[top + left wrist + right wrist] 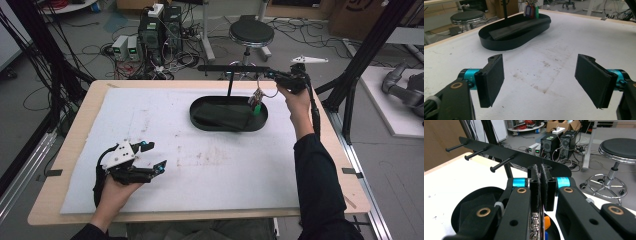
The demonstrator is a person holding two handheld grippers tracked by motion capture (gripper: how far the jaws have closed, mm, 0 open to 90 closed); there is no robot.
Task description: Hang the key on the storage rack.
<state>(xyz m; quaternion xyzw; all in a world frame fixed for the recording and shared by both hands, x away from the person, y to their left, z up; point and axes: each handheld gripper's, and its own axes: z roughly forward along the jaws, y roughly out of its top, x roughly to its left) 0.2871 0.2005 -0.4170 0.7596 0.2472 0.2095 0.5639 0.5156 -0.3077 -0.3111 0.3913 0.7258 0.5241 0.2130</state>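
A bunch of keys with coloured tags (256, 102) (531, 10) hangs over the right end of a black oval tray (199, 120) (499, 45). My right gripper (270, 75) (541, 171) is shut on the bunch's metal ring (535, 223), held up at the right end of a black peg rack (227, 68) (519, 157) that stands on a pole from the tray. Three pegs (500, 165) stick out toward the camera. My left gripper (157, 155) (541, 80) rests open low over the white mat, with nothing between its pads (495, 78).
A dark flat slab (222, 117) lies in the tray. The white mat (210, 165) covers a wooden table; its edge (345, 150) runs close to my right arm. A round stool (251, 34), computer boxes (160, 27) and cables stand on the floor beyond.
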